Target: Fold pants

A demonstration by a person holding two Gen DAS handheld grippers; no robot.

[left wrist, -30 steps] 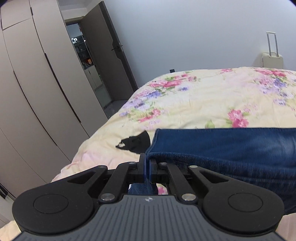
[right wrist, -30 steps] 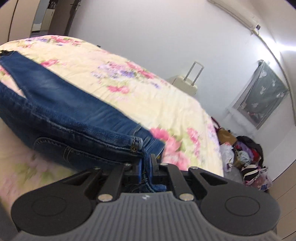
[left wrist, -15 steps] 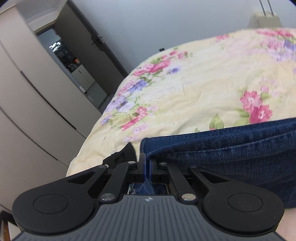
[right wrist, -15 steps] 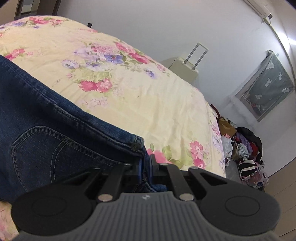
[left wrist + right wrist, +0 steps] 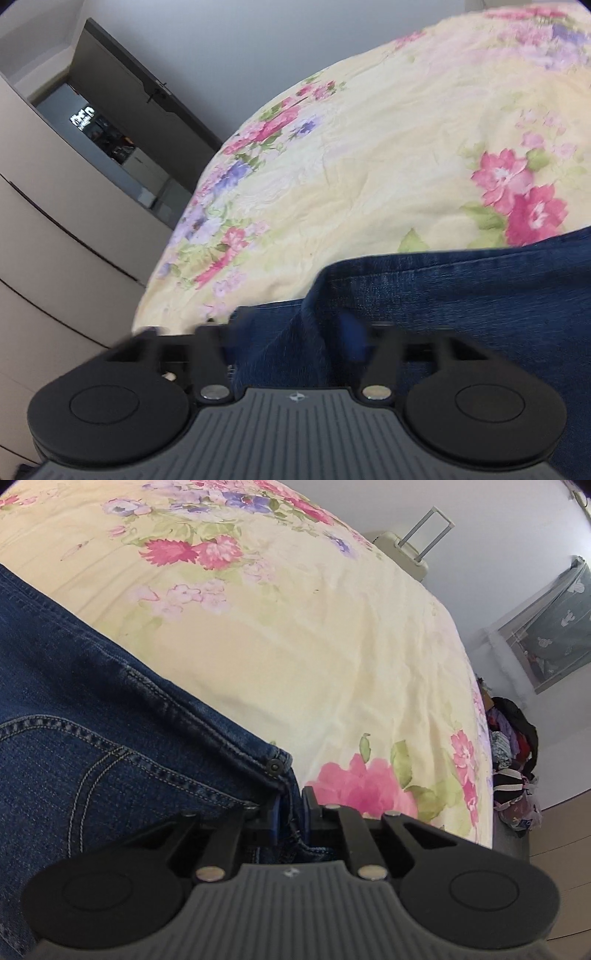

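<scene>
Pants point(image 5: 110, 738) in right gripper point(image 5: 291, 812)

We are in a home bedroom. A bed point(image 5: 388, 155) with a pale yellow floral sheet fills both views. Past its left edge we see tall beige wardrobe doors point(image 5: 55, 236) and an open dark door point(image 5: 147, 107) leading to another room. Beyond the far corner stands a cream suitcase point(image 5: 402, 550) against the white wall, and a heap of clothes and bags point(image 5: 513, 760) lies on the wooden floor point(image 5: 561, 849).
</scene>
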